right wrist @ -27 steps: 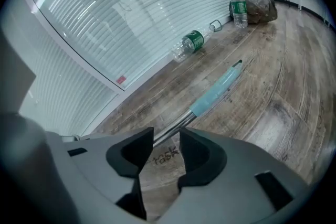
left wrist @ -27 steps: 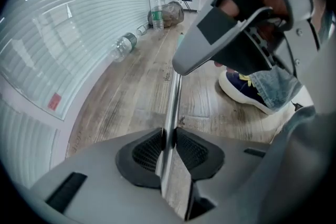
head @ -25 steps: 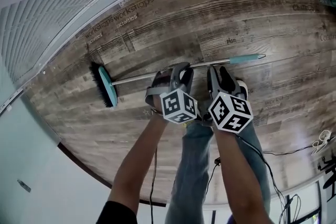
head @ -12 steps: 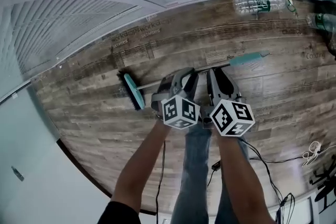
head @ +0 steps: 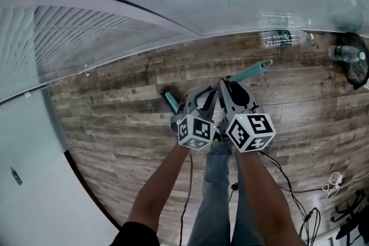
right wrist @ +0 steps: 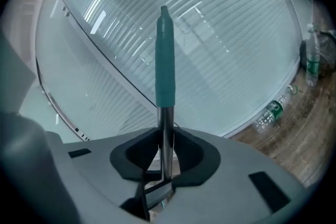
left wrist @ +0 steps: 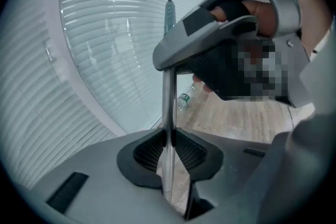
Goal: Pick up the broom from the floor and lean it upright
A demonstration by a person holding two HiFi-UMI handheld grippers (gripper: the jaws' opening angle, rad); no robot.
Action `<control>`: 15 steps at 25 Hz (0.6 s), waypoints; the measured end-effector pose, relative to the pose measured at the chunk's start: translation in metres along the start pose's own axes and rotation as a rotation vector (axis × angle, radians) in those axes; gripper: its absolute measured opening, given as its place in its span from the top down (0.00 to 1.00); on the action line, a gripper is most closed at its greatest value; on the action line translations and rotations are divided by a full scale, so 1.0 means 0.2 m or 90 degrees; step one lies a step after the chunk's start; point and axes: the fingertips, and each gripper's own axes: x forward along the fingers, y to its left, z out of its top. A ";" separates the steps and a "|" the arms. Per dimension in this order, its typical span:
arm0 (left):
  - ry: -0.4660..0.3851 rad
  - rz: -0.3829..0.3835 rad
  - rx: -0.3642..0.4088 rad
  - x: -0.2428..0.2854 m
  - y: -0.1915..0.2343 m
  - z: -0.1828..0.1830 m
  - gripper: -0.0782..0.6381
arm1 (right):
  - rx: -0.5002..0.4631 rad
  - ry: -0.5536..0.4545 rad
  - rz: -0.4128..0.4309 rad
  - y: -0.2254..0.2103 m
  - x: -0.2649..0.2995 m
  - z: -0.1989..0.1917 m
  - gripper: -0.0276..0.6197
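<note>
Both grippers hold the broom by its metal shaft, off the wooden floor. In the head view its teal brush head [head: 171,102] shows left of the grippers and its teal grip [head: 255,70] points up and right toward the wall. My left gripper [head: 203,95] is shut on the shaft [left wrist: 168,97], and the pads pinch it in the left gripper view [left wrist: 169,140]. My right gripper [head: 226,89] is shut on the shaft just below the teal grip [right wrist: 165,65], which stands up from its jaws [right wrist: 165,150]. The shaft between the two grippers is hidden in the head view.
A wall of white blinds [head: 115,26] runs along the far edge of the floor. Two plastic bottles [head: 281,38] [head: 346,53] and a black bag [head: 356,69] lie by the wall at the right. Cables [head: 323,187] trail on the floor behind my legs.
Both grippers have risen with the broom. It has left the floor, its brush head has swung in toward the grippers, and its grip end has tilted up toward the blinds.
</note>
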 end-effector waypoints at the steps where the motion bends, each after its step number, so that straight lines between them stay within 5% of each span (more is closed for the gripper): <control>1: -0.004 0.010 -0.014 -0.05 0.02 0.03 0.77 | -0.022 0.011 0.006 0.06 0.00 0.04 0.81; 9: -0.056 0.089 -0.146 -0.37 0.24 0.22 0.77 | -0.242 0.058 0.106 0.57 0.02 0.28 0.81; 15: -0.087 0.141 -0.211 -0.57 0.38 0.24 0.77 | -0.349 0.065 0.143 0.88 0.03 0.31 0.81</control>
